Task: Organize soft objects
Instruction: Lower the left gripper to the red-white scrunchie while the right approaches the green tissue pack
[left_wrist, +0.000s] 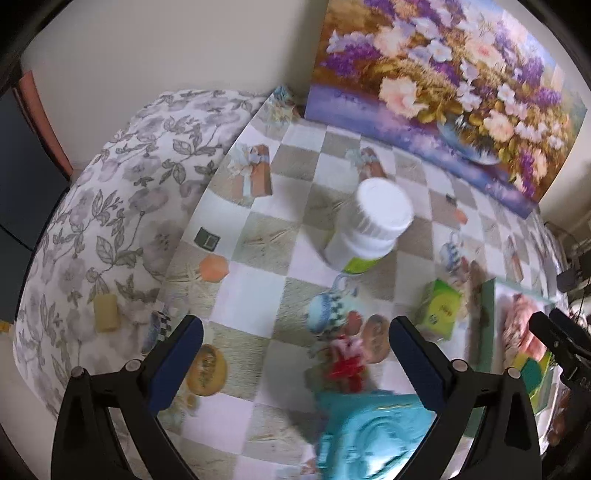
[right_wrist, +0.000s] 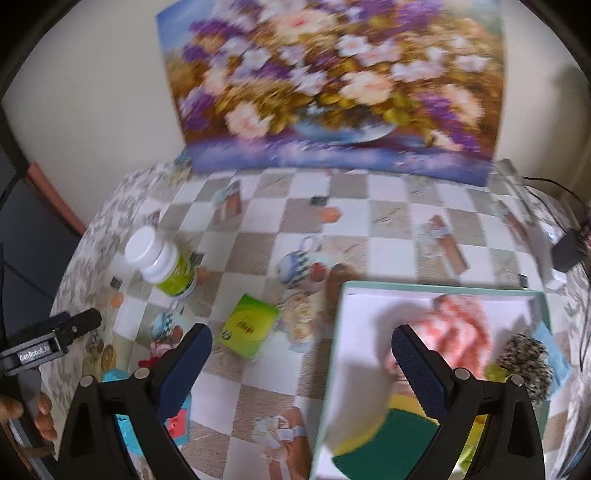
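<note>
Through the left wrist camera, the left claw (left_wrist: 295, 365) is seen spread wide with nothing between its blue pads, held above the checkered-cloth table (left_wrist: 258, 295). Directly ahead of it and slightly toward its right finger, a small red-and-white fabric bow (left_wrist: 345, 363) lies on the cloth, with a turquoise embossed soft pouch (left_wrist: 373, 435) just below it, nearest the camera. The pouch is blurred, so its long axis cannot be told for certain. Farther ahead a white-capped plastic bottle with a green label (left_wrist: 369, 229) is seen standing, and a green cardboard packet (left_wrist: 441, 308) lies to the right. A yellowish cylindrical candle (left_wrist: 106, 313) rests on the floral-print cushion (left_wrist: 110, 206) off the table's left edge.

Through the right wrist camera, the right claw (right_wrist: 301, 360) is likewise seen wide and empty, poised over the near-left corner of a shallow white tray with a teal rim (right_wrist: 424, 286). Soft things are already gathered inside it — a pink-and-white crumpled cloth (right_wrist: 461, 325), a speckled black-and-white pompom (right_wrist: 526, 363) and a green-and-yellow sponge (right_wrist: 388, 435).

The bow and pouch are judged to be the remaining soft items — both lie on the left claw's side, well apart from the tray, so the left hand is the nearer one.
</note>
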